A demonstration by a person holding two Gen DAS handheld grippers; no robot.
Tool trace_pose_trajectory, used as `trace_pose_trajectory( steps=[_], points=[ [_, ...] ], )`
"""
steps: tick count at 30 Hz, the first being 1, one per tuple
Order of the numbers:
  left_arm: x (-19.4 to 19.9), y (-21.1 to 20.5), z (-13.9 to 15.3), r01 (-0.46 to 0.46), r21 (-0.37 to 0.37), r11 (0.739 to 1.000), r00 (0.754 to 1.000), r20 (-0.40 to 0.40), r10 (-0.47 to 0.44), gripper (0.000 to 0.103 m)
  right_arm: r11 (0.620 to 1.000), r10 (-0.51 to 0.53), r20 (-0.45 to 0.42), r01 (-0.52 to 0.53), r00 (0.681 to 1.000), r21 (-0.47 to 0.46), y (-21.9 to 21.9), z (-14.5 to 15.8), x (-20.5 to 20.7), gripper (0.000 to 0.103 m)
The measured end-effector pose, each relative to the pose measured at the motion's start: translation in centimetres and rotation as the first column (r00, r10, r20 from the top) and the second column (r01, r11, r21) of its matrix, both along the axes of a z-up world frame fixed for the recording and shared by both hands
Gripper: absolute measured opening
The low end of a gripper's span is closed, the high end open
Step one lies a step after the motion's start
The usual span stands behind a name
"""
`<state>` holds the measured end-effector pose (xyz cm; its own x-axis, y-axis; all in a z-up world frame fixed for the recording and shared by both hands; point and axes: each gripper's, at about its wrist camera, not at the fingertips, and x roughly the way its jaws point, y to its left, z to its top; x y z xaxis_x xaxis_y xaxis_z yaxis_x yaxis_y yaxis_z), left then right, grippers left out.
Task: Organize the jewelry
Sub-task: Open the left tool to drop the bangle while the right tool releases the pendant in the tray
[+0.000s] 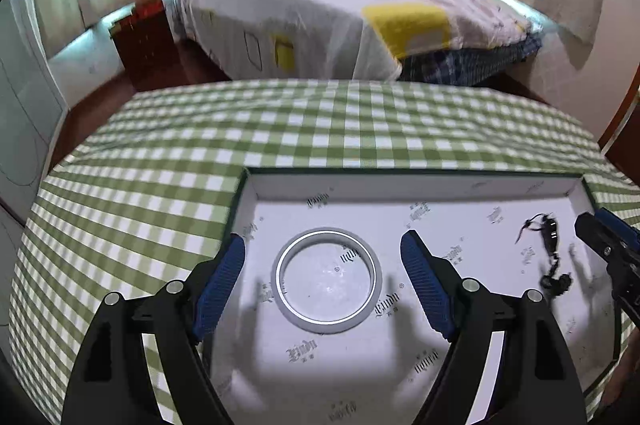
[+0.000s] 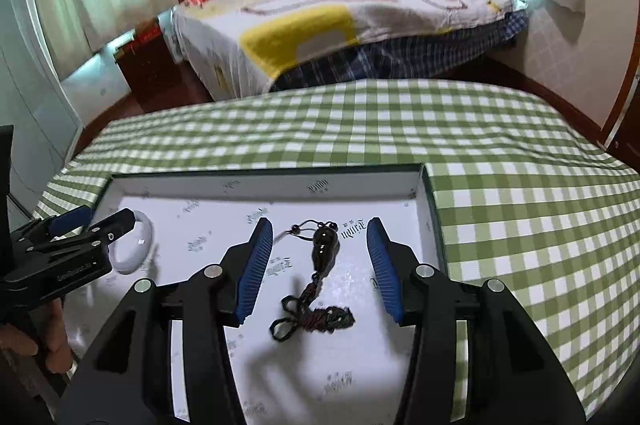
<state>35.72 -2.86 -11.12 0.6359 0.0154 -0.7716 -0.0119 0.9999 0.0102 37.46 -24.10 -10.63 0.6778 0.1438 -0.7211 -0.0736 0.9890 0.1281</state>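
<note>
Nearest to my left camera are the blue pads of my left gripper (image 1: 322, 283), standing wide apart with the pale bangle (image 1: 326, 280) lying flat between them; the pads do not touch it. The bangle rests on the floor of a shallow white box (image 1: 400, 182), in its left half, nearer the left wall than the right one.

My right gripper (image 2: 320, 267) also has its fingers apart. Between them lies a dark pendant (image 2: 325, 247) on a dark knotted cord (image 2: 310, 315), and neither pad presses on it. This piece is in the right half of the same box, near the right wall. In the right wrist view the left gripper partly covers the bangle, and a hand (image 2: 48, 341) holds its handle at the lower left edge.

The white lining of the box is printed all over with a repeated small black logo (image 1: 302, 347) in ornate letters; I cannot read it with certainty.

The box stands on a table with a green and white checked cloth (image 2: 520, 225), close to its near edge. Behind the table is a bed (image 1: 340, 13).
</note>
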Motion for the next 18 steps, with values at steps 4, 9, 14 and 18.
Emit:
trace_pose_trajectory(
  steps=[4,9,14,18],
  points=[
    [-2.5,0.7,2.1,0.015,-0.031,0.999,0.996,0.090,-0.012,0.078,1.000,0.000,0.057,0.001,0.998,-0.006,0.1,1.7,-2.7,0.052],
    [-6.6,1.0,4.6,0.025,-0.035,0.999,0.981,0.193,-0.018,0.080,1.000,-0.007,0.120,0.009,0.993,-0.011,0.4,3.8,-6.9,0.053],
    [-10.6,1.4,5.5,0.037,-0.041,0.998,0.973,0.228,-0.027,0.081,1.000,-0.018,0.151,0.021,0.988,-0.021,0.8,4.6,-11.1,0.054],
    [-14.3,1.7,5.2,0.044,-0.024,0.999,0.970,0.241,-0.037,0.081,0.999,-0.029,0.164,0.033,0.986,-0.024,1.1,4.7,-14.8,0.054]
  ],
)
